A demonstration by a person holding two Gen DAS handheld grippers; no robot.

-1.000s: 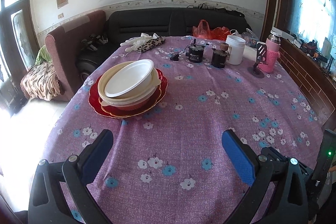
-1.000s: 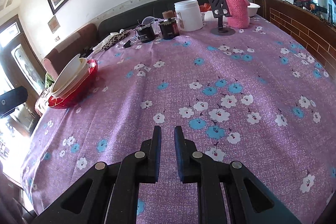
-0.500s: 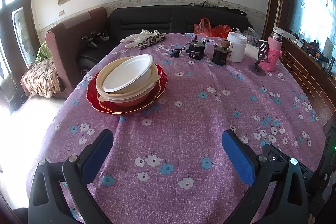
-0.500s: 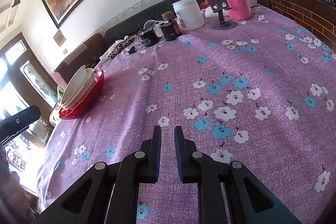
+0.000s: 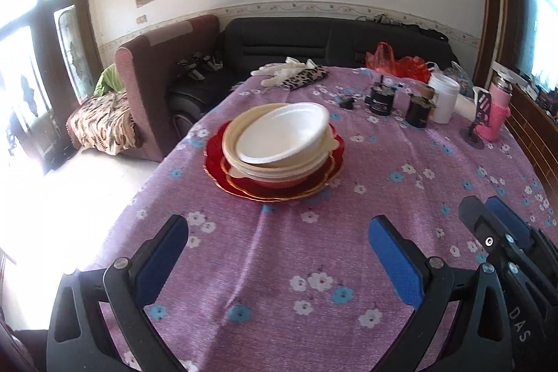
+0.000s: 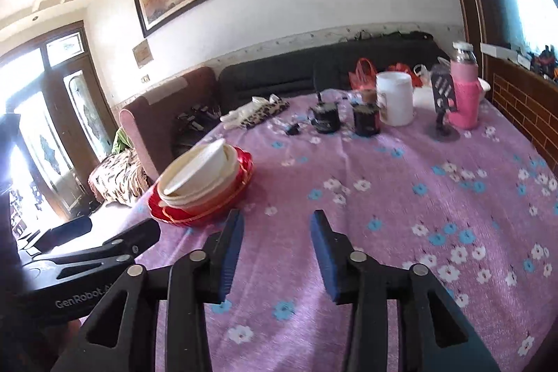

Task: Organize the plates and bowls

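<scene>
A stack stands on the purple flowered tablecloth (image 5: pixel 279 267): a tilted white bowl (image 5: pixel 282 136) on top, cream bowls (image 5: pixel 279 168) under it, red plates (image 5: pixel 275 190) at the bottom. The stack also shows in the right wrist view (image 6: pixel 204 183). My left gripper (image 5: pixel 275 250) is open and empty, short of the stack. My right gripper (image 6: pixel 275 253) is open and empty, to the right of the stack; it also shows in the left wrist view (image 5: pixel 488 225). The left gripper shows in the right wrist view (image 6: pixel 104 243).
At the table's far side stand two dark jars (image 5: pixel 382 99), a white tub (image 5: pixel 443 101), a pink flask (image 5: pixel 497 117), a phone stand (image 5: pixel 476 127) and a leopard-print pouch with white gloves (image 5: pixel 300 77). A black sofa (image 5: pixel 331 40) and a brown armchair (image 5: pixel 157 86) lie beyond.
My right gripper has opened from shut and swung left toward the stack. My left gripper has drawn back and turned so that the stack sits nearer the middle.
</scene>
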